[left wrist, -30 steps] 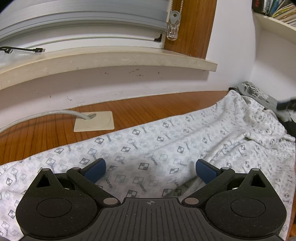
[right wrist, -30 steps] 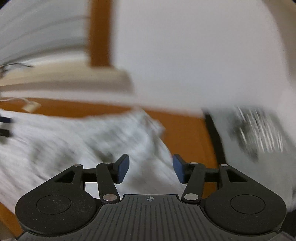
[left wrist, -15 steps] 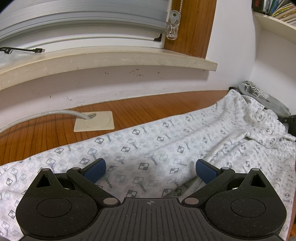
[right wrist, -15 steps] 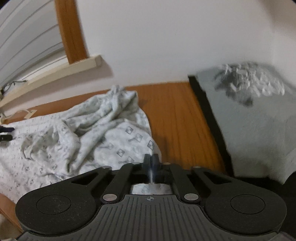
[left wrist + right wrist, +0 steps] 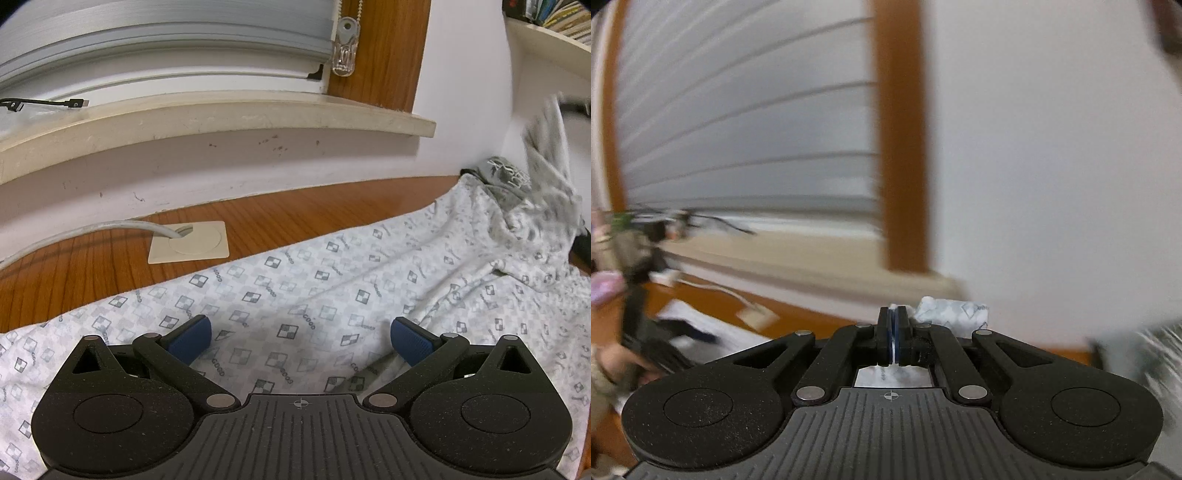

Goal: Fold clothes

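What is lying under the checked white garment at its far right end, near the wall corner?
A grey printed garment pokes out from beneath the checked white garment at the corner. Only its top edge shows; the rest is covered. The wooden table shows bare beside it.

No legible text on anything.

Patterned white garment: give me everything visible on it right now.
The patterned white garment is thin, soft-looking cloth printed with small grey checker squares and lettering. It lies spread, mostly flat with mild wrinkles, across the wooden table. Its far right end is lifted and bunched, blurred in motion, over a grey garment. The right gripper is shut on a fold of it. The left gripper hovers open above the near part; contact can't be told.
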The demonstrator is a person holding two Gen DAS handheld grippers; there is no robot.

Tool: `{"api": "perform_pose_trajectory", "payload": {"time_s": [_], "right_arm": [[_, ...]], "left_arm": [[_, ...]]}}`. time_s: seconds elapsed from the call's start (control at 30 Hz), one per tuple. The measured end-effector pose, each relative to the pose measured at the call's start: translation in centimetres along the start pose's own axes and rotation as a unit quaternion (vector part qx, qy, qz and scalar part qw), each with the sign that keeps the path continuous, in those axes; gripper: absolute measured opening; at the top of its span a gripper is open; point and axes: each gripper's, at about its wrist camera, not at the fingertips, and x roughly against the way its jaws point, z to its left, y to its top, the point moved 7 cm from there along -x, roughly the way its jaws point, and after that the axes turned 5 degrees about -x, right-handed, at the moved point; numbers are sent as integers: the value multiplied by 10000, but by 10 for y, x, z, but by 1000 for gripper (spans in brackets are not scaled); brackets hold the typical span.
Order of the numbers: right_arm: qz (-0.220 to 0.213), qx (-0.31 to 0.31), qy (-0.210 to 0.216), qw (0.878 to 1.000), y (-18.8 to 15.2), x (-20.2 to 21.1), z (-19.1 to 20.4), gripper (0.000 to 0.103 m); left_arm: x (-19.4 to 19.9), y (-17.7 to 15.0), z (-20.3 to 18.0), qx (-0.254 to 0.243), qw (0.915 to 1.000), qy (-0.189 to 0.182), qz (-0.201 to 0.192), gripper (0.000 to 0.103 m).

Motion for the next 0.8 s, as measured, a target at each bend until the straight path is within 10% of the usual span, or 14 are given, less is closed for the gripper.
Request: {"api": "perform_pose_trajectory", "payload": {"time_s": [0.27,0.33,0.43,0.8], "right_arm": [[29,658,528,9964,44,-76,103,4],[72,704,432,9966,35,-88,105,20],[-10,731,143,9972,17,-90,90,51],[756,419,-1260,9883,-104,-87,-18,54]], "left_arm": [[1,1,1,58,10000,-32,-28,103],[1,1,1,76,10000,-44,-36,103],[2,1,1,92,9999,-54,-43,103],[3,1,2,70,10000,24,-50,103]]}}
